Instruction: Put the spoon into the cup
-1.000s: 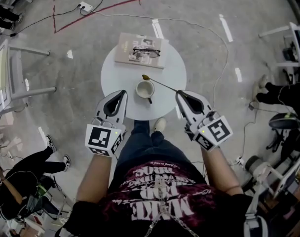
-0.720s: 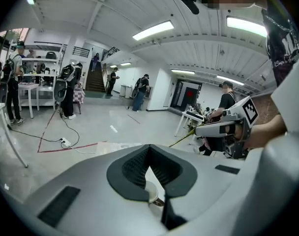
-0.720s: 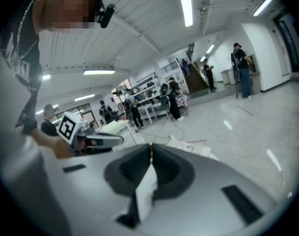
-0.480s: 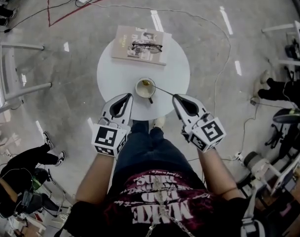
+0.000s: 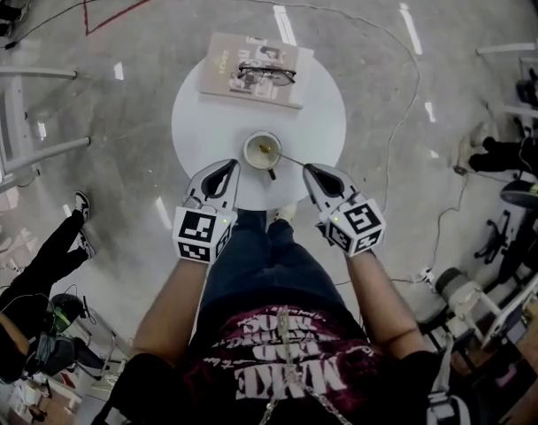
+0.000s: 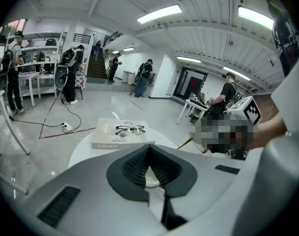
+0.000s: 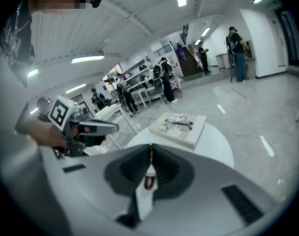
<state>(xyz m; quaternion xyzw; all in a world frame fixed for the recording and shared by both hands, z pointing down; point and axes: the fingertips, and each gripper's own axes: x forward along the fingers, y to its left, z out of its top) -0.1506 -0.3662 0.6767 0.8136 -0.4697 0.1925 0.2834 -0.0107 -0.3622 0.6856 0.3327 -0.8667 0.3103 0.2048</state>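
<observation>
Surface [image 5: 326,118]: round, white, near the person's knees.
Room: glossy grey concrete floor [image 5: 119,180].
Thin gold spoon [image 5: 287,158]: bowl inside white ceramic cup [image 5: 247,150].
Right claw [image 5: 307,167]: closed on the spoon handle.
Left claw [image 5: 233,163]: closed, empty.

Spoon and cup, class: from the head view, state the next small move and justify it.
Probably open the right tongs and let go. The spoon appears to have its bowl already inside the cup, its handle crosses the rim, and those tongs are shut on the handle's end.
</observation>
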